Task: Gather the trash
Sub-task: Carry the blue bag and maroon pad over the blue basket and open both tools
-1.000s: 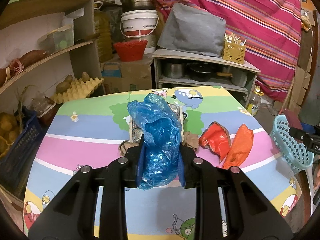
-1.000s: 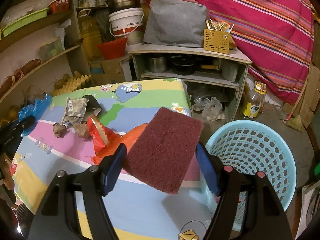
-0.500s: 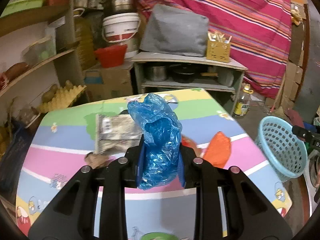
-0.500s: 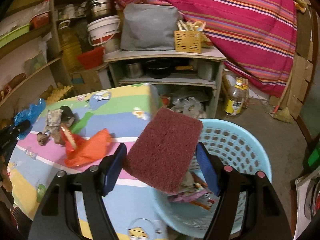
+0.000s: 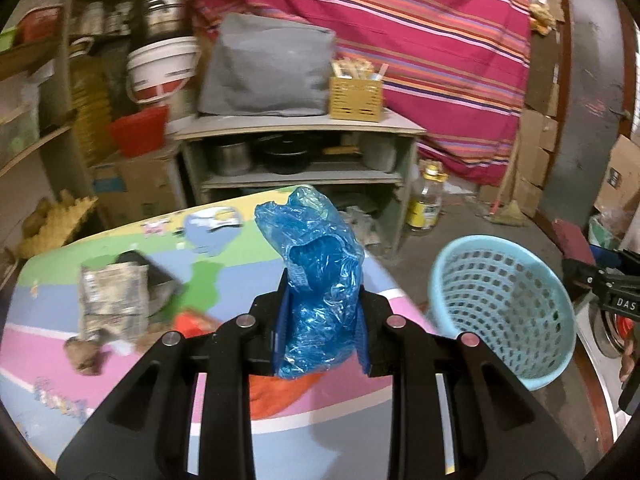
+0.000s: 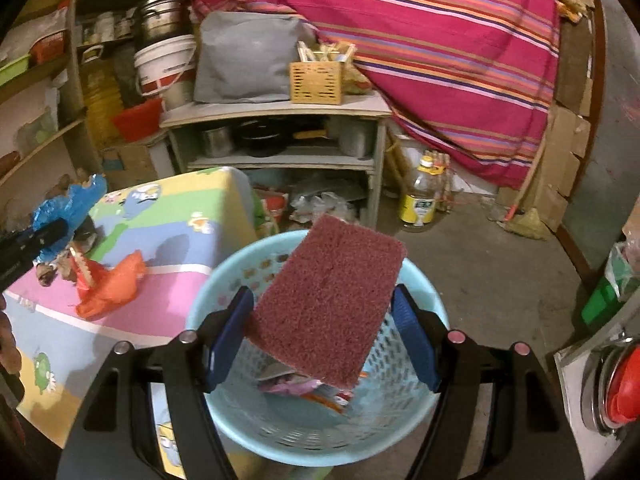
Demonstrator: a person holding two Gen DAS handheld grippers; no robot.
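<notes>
Over basket (image 6: 240, 276), fingers (image 6: 412, 336) gripping scouring pad (image 6: 332, 300)

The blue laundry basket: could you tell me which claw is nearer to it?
Right. The right claw hangs directly over the basket; the left claw is above the table, beside it.

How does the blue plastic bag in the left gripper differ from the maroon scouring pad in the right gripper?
The blue plastic bag is crumpled, glossy and translucent; the maroon scouring pad is a flat, matte, rough rectangle. The bag is pinched narrowly; the pad spans wide-set jaws. The pad hangs over the light blue basket; the bag is over the table. Both are gripped, off the table.
</notes>
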